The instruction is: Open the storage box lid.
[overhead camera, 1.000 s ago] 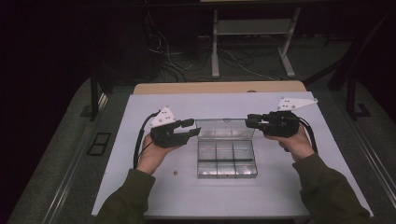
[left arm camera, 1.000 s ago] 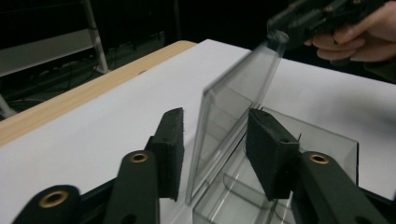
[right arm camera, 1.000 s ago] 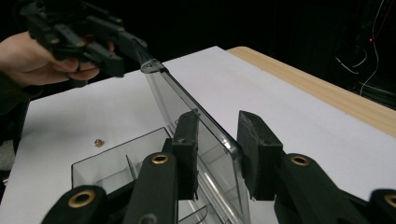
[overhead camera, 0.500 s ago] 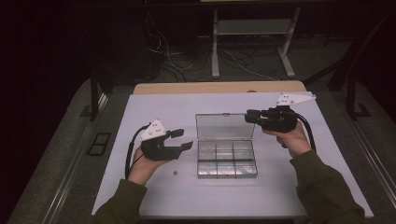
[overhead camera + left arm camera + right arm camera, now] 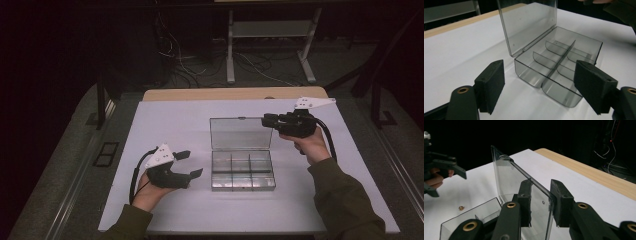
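High view: a clear plastic compartment box (image 5: 243, 170) sits at the centre of the white counter (image 5: 180, 120), its hinged lid (image 5: 241, 133) standing upright along the far edge. The right gripper (image 5: 267, 121), held in a hand (image 5: 311, 145) coming from the lower right of the frame, reaches in toward the lid's upper right corner. The left gripper (image 5: 190, 164) lies in the lower left part of the frame, just left of the box and apart from it, resting in the person's left hand (image 5: 150, 192).

Right gripper view shows the grip plainly — the two black pads stand on either side of the lid's (image 5: 524, 182) thin edge, close against both faces, so this gripper is clamped on the lid. At the lower left of that frame a small brass-coloured bit (image 5: 461, 207) lies on the counter beyond the box's corner, and the left gripper (image 5: 461, 170) shows at the far left edge.

Left gripper view looks along its own jaws at the box (image 5: 559, 72): six compartments divided by curved walls, with the lid (image 5: 529, 25) rising at the upper middle of the frame. These jaws have just been opening and stand wide apart — nothing lies between them, only bare counter and the near corner of the box farther off.
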`<state>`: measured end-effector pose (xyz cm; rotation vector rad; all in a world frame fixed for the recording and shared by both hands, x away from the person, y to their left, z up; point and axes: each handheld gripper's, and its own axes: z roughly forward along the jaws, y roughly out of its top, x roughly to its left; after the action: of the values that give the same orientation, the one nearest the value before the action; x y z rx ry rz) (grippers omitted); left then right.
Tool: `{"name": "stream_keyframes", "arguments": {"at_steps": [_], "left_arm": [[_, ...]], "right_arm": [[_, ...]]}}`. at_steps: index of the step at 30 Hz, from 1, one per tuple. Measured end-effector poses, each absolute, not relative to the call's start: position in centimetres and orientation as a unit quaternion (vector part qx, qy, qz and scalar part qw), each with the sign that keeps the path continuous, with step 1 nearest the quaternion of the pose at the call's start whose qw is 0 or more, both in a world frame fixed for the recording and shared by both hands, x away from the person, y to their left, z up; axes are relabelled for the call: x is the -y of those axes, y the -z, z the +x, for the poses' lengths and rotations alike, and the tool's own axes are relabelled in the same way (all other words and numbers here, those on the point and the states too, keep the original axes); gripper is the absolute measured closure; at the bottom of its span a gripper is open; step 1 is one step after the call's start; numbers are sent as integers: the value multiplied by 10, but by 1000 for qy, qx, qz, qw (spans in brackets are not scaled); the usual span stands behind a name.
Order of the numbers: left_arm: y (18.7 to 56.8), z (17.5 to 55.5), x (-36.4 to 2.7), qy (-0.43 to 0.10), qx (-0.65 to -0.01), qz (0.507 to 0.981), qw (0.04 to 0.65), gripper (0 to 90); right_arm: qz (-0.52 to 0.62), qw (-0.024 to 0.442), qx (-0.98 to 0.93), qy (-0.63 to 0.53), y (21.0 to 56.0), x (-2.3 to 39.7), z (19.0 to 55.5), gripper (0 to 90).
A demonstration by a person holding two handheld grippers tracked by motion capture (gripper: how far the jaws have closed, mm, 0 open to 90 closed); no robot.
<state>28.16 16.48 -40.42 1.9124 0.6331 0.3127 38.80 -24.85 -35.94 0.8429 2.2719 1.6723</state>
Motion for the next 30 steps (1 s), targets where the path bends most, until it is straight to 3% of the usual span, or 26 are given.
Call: {"name": "stream_keyframes", "arguments": {"at_steps": [15, 30], "left_arm": [[430, 264, -164, -119, -287, 800, 513, 0], [437, 259, -157, -104, -274, 816, 499, 0]], "right_arm": [[291, 108, -768, -560, 362, 247, 399, 699], [298, 115, -770, -552, 367, 244, 410, 661]]}}
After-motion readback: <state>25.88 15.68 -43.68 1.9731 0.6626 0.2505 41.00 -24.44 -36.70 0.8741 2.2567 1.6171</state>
